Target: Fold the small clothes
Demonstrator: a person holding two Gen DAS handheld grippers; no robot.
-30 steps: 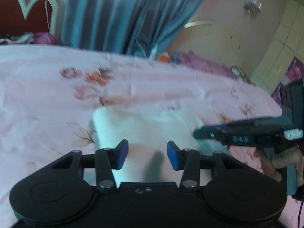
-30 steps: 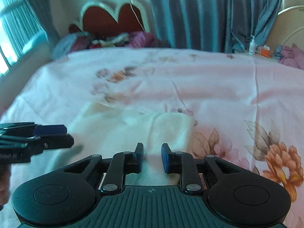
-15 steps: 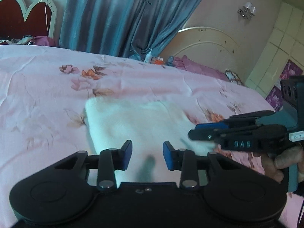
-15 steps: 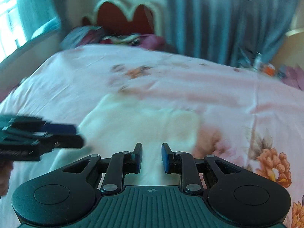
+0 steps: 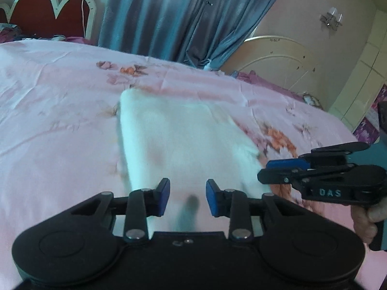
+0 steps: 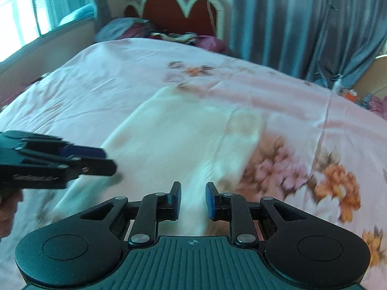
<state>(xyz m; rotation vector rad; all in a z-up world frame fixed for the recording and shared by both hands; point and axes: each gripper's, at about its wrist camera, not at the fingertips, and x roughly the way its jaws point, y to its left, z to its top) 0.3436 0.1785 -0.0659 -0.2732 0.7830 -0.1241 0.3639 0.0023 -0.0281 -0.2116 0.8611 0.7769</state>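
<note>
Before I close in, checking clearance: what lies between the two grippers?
Only the white garment on the pink bedsheet, nothing else, between left gripper and right gripper, per left wrist view.

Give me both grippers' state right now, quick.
Left gripper: open, holding nothing, above the near edge of the white cloth.
Right gripper: open, holding nothing, also over the cloth's near edge.

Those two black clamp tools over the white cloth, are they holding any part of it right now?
No. The left gripper and right gripper both stand open with nothing between their pads; the white cloth lies flat on the pink bedspread below them.
</note>
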